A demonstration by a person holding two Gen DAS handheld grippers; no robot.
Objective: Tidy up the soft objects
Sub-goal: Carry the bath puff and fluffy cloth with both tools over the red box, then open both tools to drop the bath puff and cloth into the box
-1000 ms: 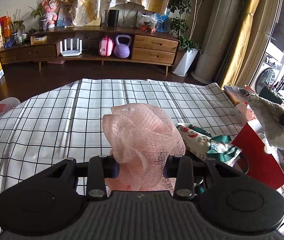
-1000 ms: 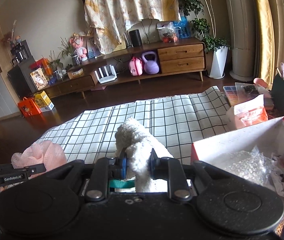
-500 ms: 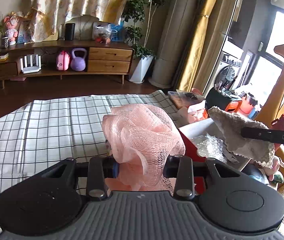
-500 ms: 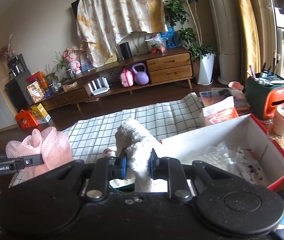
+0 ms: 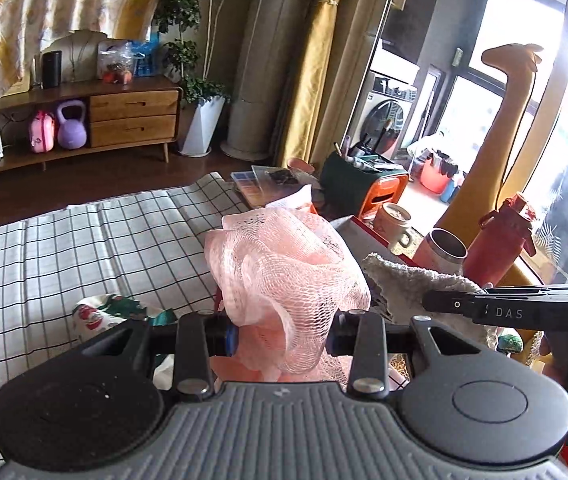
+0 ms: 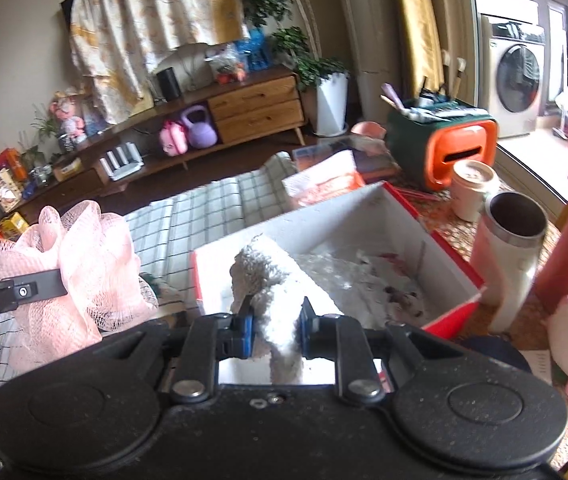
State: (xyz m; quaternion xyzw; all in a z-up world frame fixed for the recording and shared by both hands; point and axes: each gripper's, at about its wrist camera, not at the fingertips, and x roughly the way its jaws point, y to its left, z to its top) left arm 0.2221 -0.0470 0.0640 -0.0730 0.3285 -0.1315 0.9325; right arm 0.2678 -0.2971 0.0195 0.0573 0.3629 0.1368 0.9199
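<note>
Both hands swung from checked cloth [image 5: 64, 248] toward red box [image 6: 436, 236]. Left gripper [image 5: 280, 336] clamped pink mesh pouf [image 5: 284, 276]; right gripper [image 6: 274, 326] clamped fluffy white cloth [image 6: 272, 300], apparently above box interior. Release looked near.

Left gripper [image 5: 282, 338] clamped on a pink mesh bath puff [image 5: 284, 276].

Right of the puff, a second gripper [image 5: 524, 308] holds a fluffy white cloth [image 5: 404, 284]. Behind the puff lies a checked cloth [image 5: 84, 248]; a metal cup [image 5: 446, 250] stands beyond the white cloth.

Left claw [image 5: 280, 336], right claw [image 6: 276, 330]: both clamped, pitched downward.
</note>
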